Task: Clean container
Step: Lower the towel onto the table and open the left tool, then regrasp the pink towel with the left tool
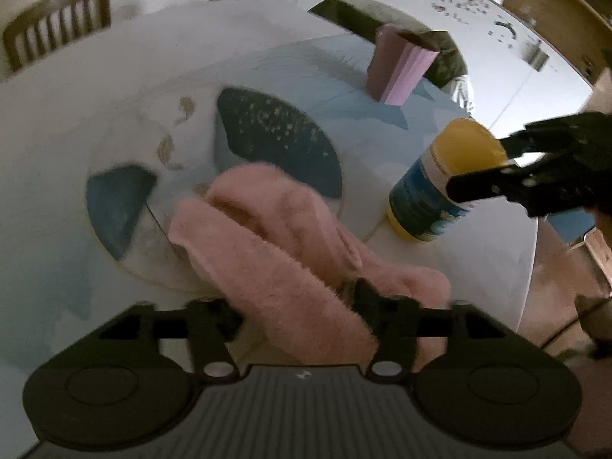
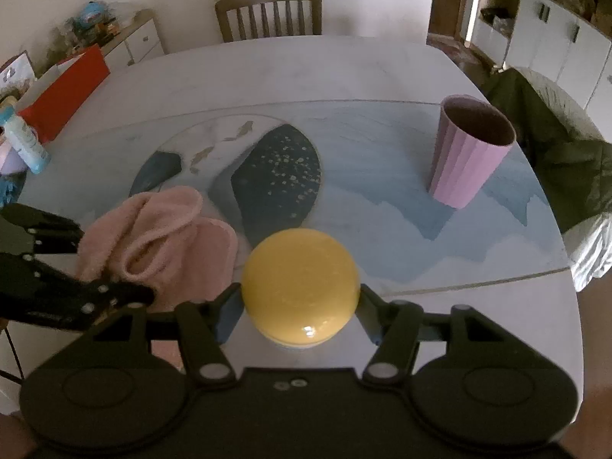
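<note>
A lilac ribbed cup (image 2: 468, 157) stands upright and empty-looking at the back right of the placemat, also seen as the cup (image 1: 397, 65) in the left wrist view. My right gripper (image 2: 300, 290) is shut on a bottle with a blue label and a yellow cap (image 2: 300, 283). The bottle (image 1: 440, 179) stands on the table, and my right gripper (image 1: 482, 164) clamps its top from the right. My left gripper (image 1: 294, 298) is shut on a fluffy pink cloth (image 1: 275, 244). The cloth (image 2: 160, 241) rests on the mat left of the bottle, with my left gripper (image 2: 107, 264) at its near left side.
A blue placemat (image 2: 382, 206) with a spotted whale shark picture covers the white table (image 2: 267, 69). A wooden chair (image 2: 267, 11) stands at the far side. A green jacket (image 2: 535, 145) hangs over a seat at the right. A red box (image 2: 69, 88) and a small blue bottle (image 2: 25, 137) are at the left.
</note>
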The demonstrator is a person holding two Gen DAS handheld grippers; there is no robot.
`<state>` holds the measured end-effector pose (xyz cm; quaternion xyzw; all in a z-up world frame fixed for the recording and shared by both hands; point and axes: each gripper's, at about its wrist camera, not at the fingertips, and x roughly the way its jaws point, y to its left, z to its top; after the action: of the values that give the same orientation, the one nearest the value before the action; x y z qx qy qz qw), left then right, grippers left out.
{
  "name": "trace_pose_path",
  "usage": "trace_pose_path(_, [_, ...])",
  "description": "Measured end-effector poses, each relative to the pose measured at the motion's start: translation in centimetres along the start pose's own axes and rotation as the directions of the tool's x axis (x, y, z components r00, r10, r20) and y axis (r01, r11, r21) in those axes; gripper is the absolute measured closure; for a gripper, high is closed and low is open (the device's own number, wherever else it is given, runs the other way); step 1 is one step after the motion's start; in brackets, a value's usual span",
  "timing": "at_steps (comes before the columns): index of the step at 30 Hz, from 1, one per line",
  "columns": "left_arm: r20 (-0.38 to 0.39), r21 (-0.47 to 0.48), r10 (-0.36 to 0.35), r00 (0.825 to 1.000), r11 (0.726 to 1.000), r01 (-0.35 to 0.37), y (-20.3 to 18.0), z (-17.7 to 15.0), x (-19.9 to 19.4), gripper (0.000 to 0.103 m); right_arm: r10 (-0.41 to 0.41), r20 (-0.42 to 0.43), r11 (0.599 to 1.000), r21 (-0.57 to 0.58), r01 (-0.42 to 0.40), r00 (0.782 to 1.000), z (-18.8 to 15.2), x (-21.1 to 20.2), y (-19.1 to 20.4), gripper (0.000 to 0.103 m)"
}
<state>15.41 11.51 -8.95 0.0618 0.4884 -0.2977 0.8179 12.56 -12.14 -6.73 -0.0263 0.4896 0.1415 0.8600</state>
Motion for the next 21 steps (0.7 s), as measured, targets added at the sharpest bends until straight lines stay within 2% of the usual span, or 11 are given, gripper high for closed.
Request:
trace_pose_path(4, [0.044,0.063,-0.018,0.999,0.998,0.015,0.1,0.8,-2.3,0.026,0.012,-0.003,0.999,0.034,-0.012,1.0,0.1,-0.3,-0.6,0.04])
trace_pose_path(5, [0.057,0.082,-0.02,0.998,0.997,0.015,0.0,1.2,-2.6,0.02,0.014,-0.001,0.999,0.034,-0.014,1.0,0.2,-0.3,-0.7,0.04])
trace_pose_path(8, [0.07,0.147,-0.014,0.997,0.989,0.004,-0.3,2.6,-2.2,0.019,0.004,0.006,1.0,0.03,-0.004,1.0,0.4,-0.5,-0.6,0.04])
trace_pose_path(10, [0.044,0.178,-0.017,0.999,0.984,0.009,-0.5,3.6,-0.7,0.019,0.002,0.01,1.0,0.029,-0.002,1.0,0.5,-0.6,-0.6,0.04])
trace_pose_path(12, [-0.017,0.213,-0.043,0.999,0.976,0.045,-0.6,4.1,1.4,0.019,0.002,0.011,0.999,0.034,-0.002,1.0,0.7,-0.7,-0.6,0.04])
trace_pose_path(16, [-0.107,0.287,-0.058,0.993,0.954,0.086,-1.2,3.9,4.3,0.019,0.001,0.007,0.999,0.042,-0.001,1.0,0.9,-0.7,-0.7,0.04])
trace_pose_path(21, [-0.134,0.373,-0.021,0.991,0.925,0.07,-2.1,2.8,6.1,0.019,-0.012,-0.002,0.998,0.059,0.012,1.0,1.1,-0.9,-0.8,0.039])
